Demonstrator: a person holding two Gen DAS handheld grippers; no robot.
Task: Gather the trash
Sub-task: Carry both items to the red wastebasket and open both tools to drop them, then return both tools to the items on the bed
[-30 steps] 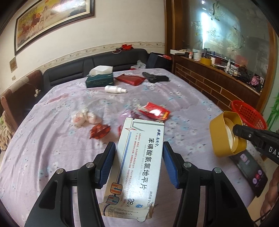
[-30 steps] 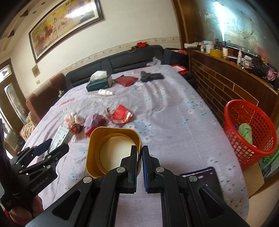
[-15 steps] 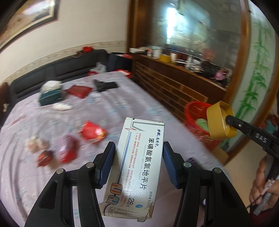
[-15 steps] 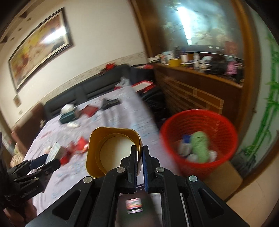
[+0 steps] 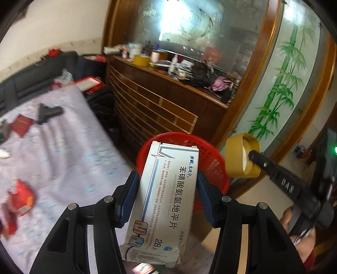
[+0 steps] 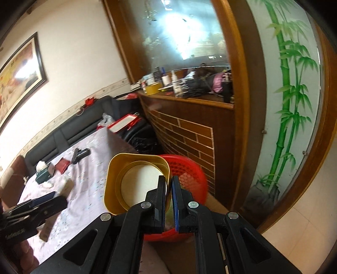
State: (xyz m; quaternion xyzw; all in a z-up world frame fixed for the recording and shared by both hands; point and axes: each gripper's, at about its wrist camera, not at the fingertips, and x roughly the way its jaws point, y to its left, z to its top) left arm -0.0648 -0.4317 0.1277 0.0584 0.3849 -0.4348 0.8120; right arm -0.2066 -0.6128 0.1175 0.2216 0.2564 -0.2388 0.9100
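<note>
The left gripper (image 5: 168,198) clamps a pill box (image 5: 163,202); the right gripper (image 6: 169,196) pinches a gold lid (image 6: 134,181), a red basket (image 6: 189,181) just beyond both.

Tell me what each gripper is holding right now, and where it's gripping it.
The left gripper clamps the white medicine box across its long side edges, near mid-length. The right gripper pinches the gold container by its rim wall.

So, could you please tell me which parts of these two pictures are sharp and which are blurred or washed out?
Left wrist view: the medicine box in the left claw is crisp, the tablecloth smeared, and glare whitens the glass panel. Right wrist view: the gold container and right claw are sharp, the red basket streaked, with the same glare.
</note>
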